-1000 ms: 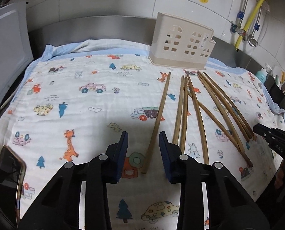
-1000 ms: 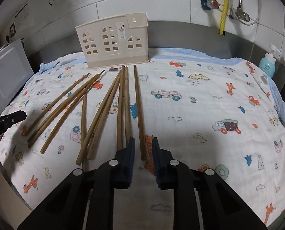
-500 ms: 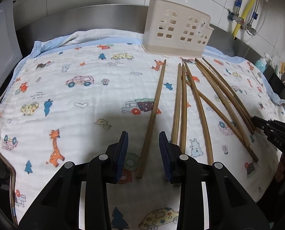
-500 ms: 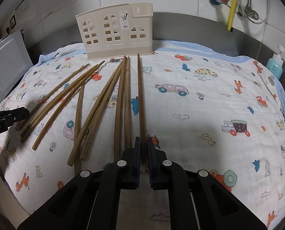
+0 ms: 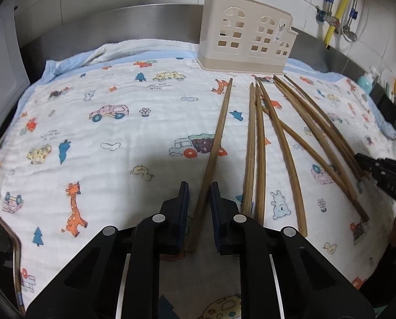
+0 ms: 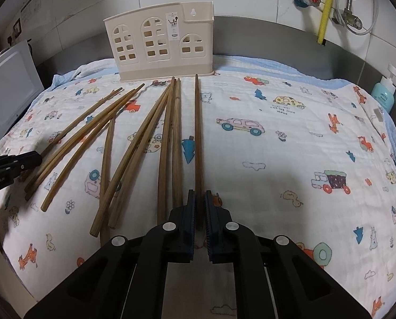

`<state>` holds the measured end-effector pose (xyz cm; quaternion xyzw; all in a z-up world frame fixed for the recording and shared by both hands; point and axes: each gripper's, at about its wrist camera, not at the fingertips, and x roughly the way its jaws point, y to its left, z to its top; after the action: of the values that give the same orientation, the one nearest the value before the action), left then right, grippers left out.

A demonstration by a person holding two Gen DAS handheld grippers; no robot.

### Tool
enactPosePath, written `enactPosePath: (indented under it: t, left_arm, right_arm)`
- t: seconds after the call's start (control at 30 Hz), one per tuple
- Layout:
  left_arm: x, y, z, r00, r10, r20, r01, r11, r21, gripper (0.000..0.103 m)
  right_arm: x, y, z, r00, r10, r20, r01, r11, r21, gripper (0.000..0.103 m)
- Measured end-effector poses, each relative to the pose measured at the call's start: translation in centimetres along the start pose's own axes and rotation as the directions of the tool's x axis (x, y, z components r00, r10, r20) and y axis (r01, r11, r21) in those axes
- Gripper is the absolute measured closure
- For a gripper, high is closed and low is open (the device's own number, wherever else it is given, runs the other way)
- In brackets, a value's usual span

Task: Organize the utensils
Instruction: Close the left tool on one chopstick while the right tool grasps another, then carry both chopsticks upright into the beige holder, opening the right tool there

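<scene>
Several long wooden chopsticks lie on a cartoon-print cloth [image 5: 118, 138] in front of a cream plastic utensil holder [image 5: 247, 42], also in the right wrist view [image 6: 160, 45]. My left gripper [image 5: 199, 188] straddles the near end of the leftmost chopstick [image 5: 216, 138]; the jaws are narrowly apart and not pressing it. My right gripper [image 6: 200, 195] is shut on the near end of the rightmost chopstick [image 6: 198, 133], which still lies on the cloth. Each gripper's tip shows at the edge of the other's view: right [image 5: 376, 163], left [image 6: 14, 160].
A steel backsplash and tiled wall with pipes [image 6: 325, 8] stand behind the holder. A blue soap bottle [image 6: 385, 93] is at the far right. A dark phone [image 5: 1, 250] lies at the cloth's near left edge. A white appliance [image 6: 9, 87] stands at the left.
Both grippers moved forward over a chopstick end. The right jaws closed onto the rightmost chopstick. The left jaws narrowed around the leftmost one.
</scene>
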<state>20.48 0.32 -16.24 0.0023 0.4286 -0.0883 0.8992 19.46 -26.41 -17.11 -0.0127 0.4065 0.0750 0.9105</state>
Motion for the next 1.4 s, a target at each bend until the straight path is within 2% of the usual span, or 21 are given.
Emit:
enactPosePath:
  t: [0.1,0.13,0.4,0.6,0.7,0.93,1.1,1.4]
  left_arm:
    - [0.1,-0.9,-0.3,0.999,0.046,0.011,-0.046,0.998,0.051,0.088]
    - [0.1,-1.2,-0.4,0.998,0.058,0.016,-0.059,0.996,0.065,0.091]
    - [-1.2,-1.2,-0.1,0.999,0.017,0.029,-0.018,0.999,0.046,0.098]
    - [-3.6,-1.0,0.8,0.997,-0.008,0.079,0.006,0.999,0.033,0.098]
    - [-5.4,-0.9,1.8,0.991,-0.033,0.13,0.03,0.999,0.025,0.098]
    - [-8.4,-1.0,4.5,0.971,-0.063,0.23,0.051,0.997,0.056,0.098]
    - [-9.0,-1.0,7.1,0.965,-0.089,0.246,0.075,0.995,0.067,0.098]
    - [-9.1,-2.1,11.5,0.961,-0.087,0.264,0.054,0.99,0.13,0.098]
  right_arm:
    - [0.1,0.2,0.0,1.0,-0.008,0.003,0.008,1.0,-0.005,0.096]
    - [0.0,0.2,0.0,1.0,-0.013,0.003,0.013,1.0,-0.013,0.096]
    - [-1.7,0.1,0.4,0.999,-0.018,0.042,0.017,1.0,0.003,0.096]
    - [-5.7,0.0,2.1,0.99,-0.023,0.142,0.023,1.0,0.002,0.096]
    - [-7.8,-0.2,3.8,0.981,0.001,0.194,-0.001,1.0,-0.002,0.097]
    - [-11.9,0.1,9.5,0.955,0.046,0.295,-0.026,0.997,-0.073,0.097]
    - [-12.9,0.6,14.5,0.953,0.074,0.293,-0.033,0.99,-0.14,0.097]
    - [-14.7,0.1,23.3,0.947,0.071,0.313,-0.016,0.984,-0.176,0.097]
